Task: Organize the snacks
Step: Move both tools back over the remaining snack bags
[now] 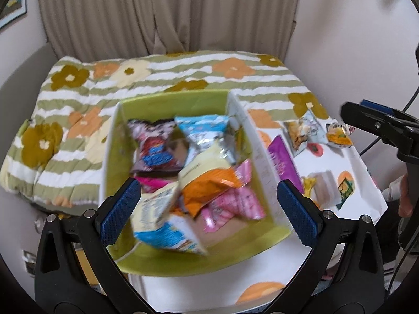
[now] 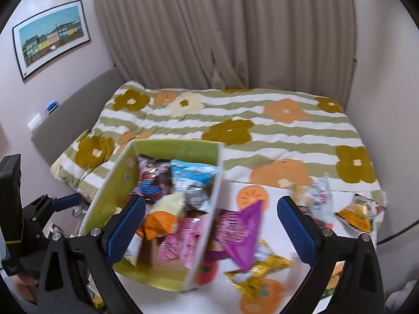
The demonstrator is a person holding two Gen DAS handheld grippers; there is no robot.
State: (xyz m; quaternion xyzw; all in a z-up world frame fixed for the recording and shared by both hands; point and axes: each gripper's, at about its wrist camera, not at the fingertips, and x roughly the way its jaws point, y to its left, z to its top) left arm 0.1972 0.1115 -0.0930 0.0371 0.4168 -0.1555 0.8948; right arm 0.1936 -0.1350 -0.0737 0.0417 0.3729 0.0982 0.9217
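Snack packets are seen gathered in a green box (image 1: 167, 264) with white outer walls, set on a white table (image 1: 366, 198) printed with orange fruit. From left to right inside the box, a dark brown packet (image 1: 154, 146), a light blue packet (image 1: 201, 128), a pale yellow packet (image 1: 201, 164), an orange packet (image 1: 207, 188) and a pink packet (image 1: 233, 204) are piled, with a blurred blue-and-yellow packet (image 1: 162, 225) nearest the camera; at least six are counted, though the blur makes an exact total uncertain. To the right of the box, four packets are laid loose on the table: one purple packet (image 2: 243, 233), one gold packet (image 2: 259, 272), one pale blue-white packet (image 2: 316, 196) and one yellow-orange packet (image 2: 358, 214). The left gripper (image 1: 209, 212) is held above the box with its fingers spread wide and nothing between them. The right gripper (image 2: 212, 230) is held over the box's right wall, its fingers likewise parted and empty.
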